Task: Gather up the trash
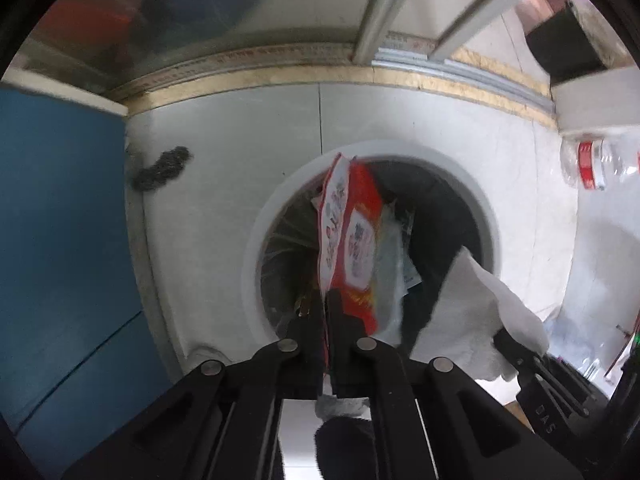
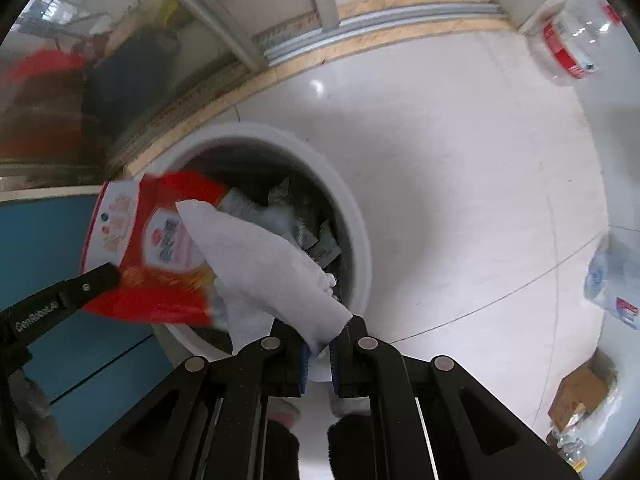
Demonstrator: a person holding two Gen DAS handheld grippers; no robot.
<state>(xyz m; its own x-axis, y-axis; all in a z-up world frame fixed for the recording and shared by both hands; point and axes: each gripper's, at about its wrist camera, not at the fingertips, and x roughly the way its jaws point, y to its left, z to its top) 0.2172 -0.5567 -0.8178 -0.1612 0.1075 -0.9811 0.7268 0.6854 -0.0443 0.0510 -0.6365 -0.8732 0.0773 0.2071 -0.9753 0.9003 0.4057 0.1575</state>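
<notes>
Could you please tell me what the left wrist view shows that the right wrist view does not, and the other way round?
Only the left wrist view shows a dark scrubby clump lying on the floor by the blue panel. Only the right wrist view shows a cardboard box and a second clear bottle at the right edge. Both show the white bin, the red wrapper pinched in the left gripper, the white tissue pinched in the right gripper, and the red-labelled bottle.

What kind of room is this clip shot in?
Probably an indoor room at a sliding door: pale floor tiles, a metal door track, a white trash bin, loose plastic bottles.
</notes>
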